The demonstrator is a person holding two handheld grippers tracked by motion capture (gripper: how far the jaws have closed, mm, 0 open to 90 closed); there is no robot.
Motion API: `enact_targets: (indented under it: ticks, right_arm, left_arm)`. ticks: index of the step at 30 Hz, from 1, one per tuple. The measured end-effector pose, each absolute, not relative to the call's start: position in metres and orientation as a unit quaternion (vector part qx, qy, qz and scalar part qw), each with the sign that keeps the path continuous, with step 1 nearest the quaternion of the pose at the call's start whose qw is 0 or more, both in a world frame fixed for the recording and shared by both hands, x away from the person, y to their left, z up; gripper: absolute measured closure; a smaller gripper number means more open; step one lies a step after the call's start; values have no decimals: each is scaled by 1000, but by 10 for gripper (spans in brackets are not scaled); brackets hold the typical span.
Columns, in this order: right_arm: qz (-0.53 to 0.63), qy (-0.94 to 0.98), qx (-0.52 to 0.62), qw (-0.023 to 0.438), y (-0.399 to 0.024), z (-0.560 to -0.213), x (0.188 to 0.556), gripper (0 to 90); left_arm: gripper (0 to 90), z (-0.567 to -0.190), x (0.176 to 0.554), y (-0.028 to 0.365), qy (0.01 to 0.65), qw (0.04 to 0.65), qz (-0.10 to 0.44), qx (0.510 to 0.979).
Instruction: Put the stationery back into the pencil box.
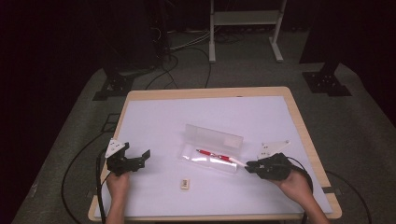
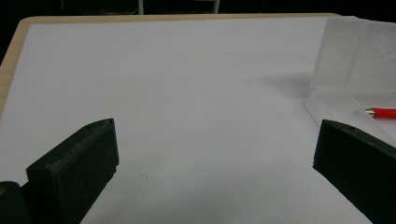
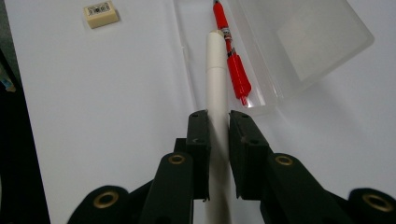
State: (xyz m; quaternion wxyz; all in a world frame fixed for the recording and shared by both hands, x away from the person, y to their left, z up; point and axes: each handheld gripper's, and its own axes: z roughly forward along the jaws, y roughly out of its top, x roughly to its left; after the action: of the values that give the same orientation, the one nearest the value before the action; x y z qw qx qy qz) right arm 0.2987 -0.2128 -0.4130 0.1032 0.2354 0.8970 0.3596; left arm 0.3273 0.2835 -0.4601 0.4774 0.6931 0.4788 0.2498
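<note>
Our right tongs (image 3: 218, 122) are clenched on the white pen (image 3: 216, 84), its tip over the clear case (image 1: 212, 151) beside the red pen (image 3: 232, 56). Our left tongs (image 2: 215, 154) gape wide, empty, above the worktop (image 1: 163, 116).

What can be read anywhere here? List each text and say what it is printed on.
Nothing can be read.
Eraser: a dark printed label, too small and blurred to read.
Red pen: a banded section near its middle, no legible lettering.
White pen in the right tool: plain.
Clear case: a frosted panel on the lid, no text visible.
</note>
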Motion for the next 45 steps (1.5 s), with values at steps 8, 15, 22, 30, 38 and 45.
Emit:
enact_targets:
  ticks: [8,15,22,30,38,45]
  right_arm:
    - [357,902,221,103,-198,-408,304,778]
    - [353,906,211,100,-186,-404,309,779]
    - [350,910,195,100,-174,-400,314,778]
    - [349,913,187,98,-165,-399,322,778]
    - [345,916,178,98,-154,-398,330,779]
    - [345,918,174,94,-147,-397,335,779]
  left_arm:
    - [0,-460,327,284,478,478,251,693]
    - [0,-460,327,284,477,477,250,694]
    - [0,-460,327,284,477,477,250,694]
    - [0,-460,327,284,477,478,249,694]
    - [0,-460,327,284,478,478,249,694]
    - [0,-460,327,284,478,478,249,694]
